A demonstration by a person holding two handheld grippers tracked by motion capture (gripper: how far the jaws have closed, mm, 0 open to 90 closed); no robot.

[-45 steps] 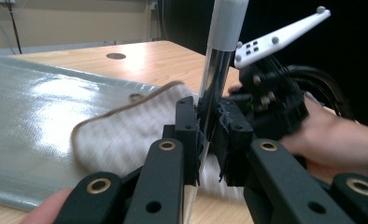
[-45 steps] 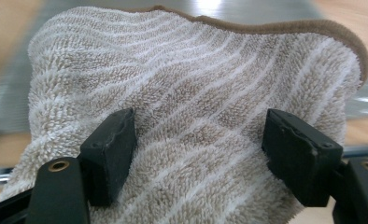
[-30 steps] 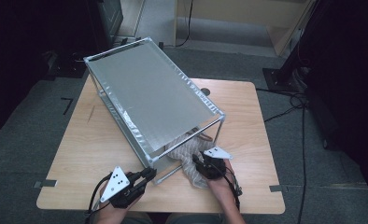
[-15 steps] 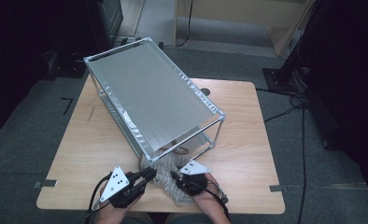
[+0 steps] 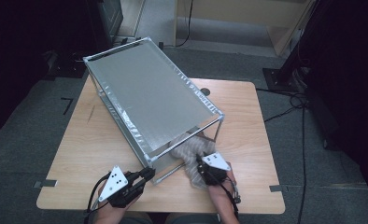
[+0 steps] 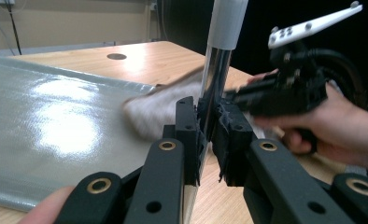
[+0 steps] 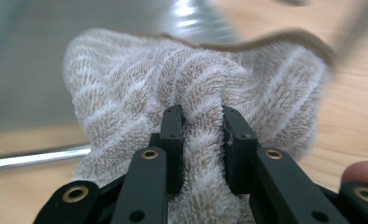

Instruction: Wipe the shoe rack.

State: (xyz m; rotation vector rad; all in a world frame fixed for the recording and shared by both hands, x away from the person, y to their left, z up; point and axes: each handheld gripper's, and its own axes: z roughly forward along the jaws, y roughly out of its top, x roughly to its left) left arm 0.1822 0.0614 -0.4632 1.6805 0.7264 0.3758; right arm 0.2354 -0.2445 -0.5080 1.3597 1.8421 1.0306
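On the wooden table point(image 5: 247, 121), the left gripper point(image 6: 209, 122) clamps the metal rack's near post point(image 6: 218, 70); the right gripper point(image 7: 201, 122), jaws just closing, pinches the beige striped towel point(image 7: 196, 74) at the rack's near-right opening, apparently not yet stowed inside.

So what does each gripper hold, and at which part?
The left gripper clamps the rack's near corner post. The right gripper pinches a bunched fold of the striped towel.

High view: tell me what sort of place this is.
Probably a lab or recording workspace, not a home. A lone wooden table stands on grey carpet, cables trail over the floor, and tape marks sit beside the table.
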